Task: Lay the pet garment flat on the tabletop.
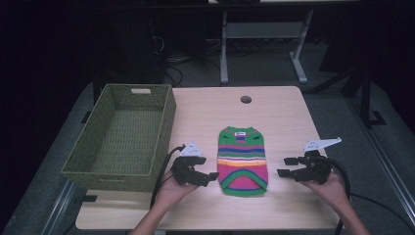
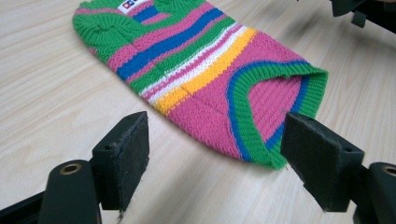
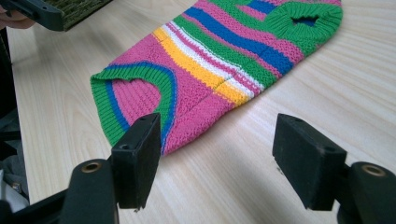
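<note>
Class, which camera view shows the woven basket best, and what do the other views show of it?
The high view: the whole green basket appears, empty, at the table's left side. The right gripper view catches a corner of its weave at the top edge. In the left gripper view, I cannot find it.

A small striped knit sweater (image 1: pixel 242 160), perhaps a pet's, lies flat mid-table, hem toward the person.

Bare table (image 1: pixel 284 112) flanks the sweater (image 1: pixel 242 160); basket (image 1: pixel 122 137) apparently walls the left.
</note>
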Motion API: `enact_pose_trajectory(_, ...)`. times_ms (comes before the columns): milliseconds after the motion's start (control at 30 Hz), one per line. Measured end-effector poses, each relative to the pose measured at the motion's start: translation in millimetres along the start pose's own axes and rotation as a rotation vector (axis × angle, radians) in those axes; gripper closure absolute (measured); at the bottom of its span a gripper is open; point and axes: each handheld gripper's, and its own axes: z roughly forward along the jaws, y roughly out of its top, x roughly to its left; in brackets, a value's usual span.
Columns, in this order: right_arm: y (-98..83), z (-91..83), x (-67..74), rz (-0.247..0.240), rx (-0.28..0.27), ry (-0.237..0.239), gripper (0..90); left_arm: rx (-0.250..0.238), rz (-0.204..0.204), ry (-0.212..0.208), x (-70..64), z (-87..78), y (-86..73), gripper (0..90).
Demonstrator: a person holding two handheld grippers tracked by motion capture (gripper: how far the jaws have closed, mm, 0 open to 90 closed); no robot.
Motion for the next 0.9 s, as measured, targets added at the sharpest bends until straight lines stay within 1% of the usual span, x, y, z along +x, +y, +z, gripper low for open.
enact_pose_trajectory(167,-4.3,-4.2,1.0,-0.008,-0.011,-0.003,31.8,-0.002,-0.006,-0.015,-2.8,-5.9,-5.3,23.3)
enact_pose_trajectory(200,-8.2,-5.6,1.3,0.001,-0.010,-0.006,32.0,-0.012,-0.029,-0.036,-4.8,-7.4,-7.9,23.3)
enact_pose_trajectory(233,-8.2,-5.6,1.3,0.001,-0.010,-0.006,32.0,-0.012,-0.029,-0.036,-4.8,-7.4,-7.9,23.3)
enact_pose_trajectory(300,-12.5,-6.0,1.4,0.003,-0.006,-0.005,32.0,-0.007,-0.020,-0.034,-7.6,-8.1,-10.2,23.3)
enact_pose_trajectory(333,-16.7,-8.5,2.2,0.004,-0.016,-0.006,32.0,-0.005,-0.019,-0.039,-9.5,-8.3,-12.6,23.3)
enact_pose_trajectory(500,-24.0,-13.5,2.8,0.010,-0.029,-0.010,31.9,-0.001,-0.017,-0.038,-11.0,-8.8,-15.4,23.0)
enact_pose_trajectory(533,-27.6,-15.5,2.1,0.011,-0.041,-0.016,31.8,-0.002,-0.018,-0.037,-11.3,-9.2,-15.9,22.7)
enact_pose_trajectory(633,-31.1,-18.2,1.3,0.015,-0.043,-0.027,31.3,-0.004,-0.012,-0.029,-13.6,-11.0,-17.3,22.6)
enact_pose_trajectory(733,-39.5,-22.7,0.7,0.032,-0.047,-0.035,31.1,-0.004,-0.006,-0.025,-15.5,-12.6,-18.2,22.6)
enact_pose_trajectory(767,-39.5,-22.7,0.7,0.032,-0.047,-0.035,31.1,-0.003,0.002,-0.025,-15.6,-13.1,-18.4,22.6)
enact_pose_trajectory(800,-44.4,-24.4,0.0,0.034,-0.059,-0.038,31.1,-0.007,-0.006,-0.026,-17.0,-13.3,-19.0,22.5)
enact_pose_trajectory(900,-48.3,-26.4,0.1,0.041,-0.057,-0.042,30.7,0.000,0.007,-0.020,-20.0,-14.7,-20.3,22.5)
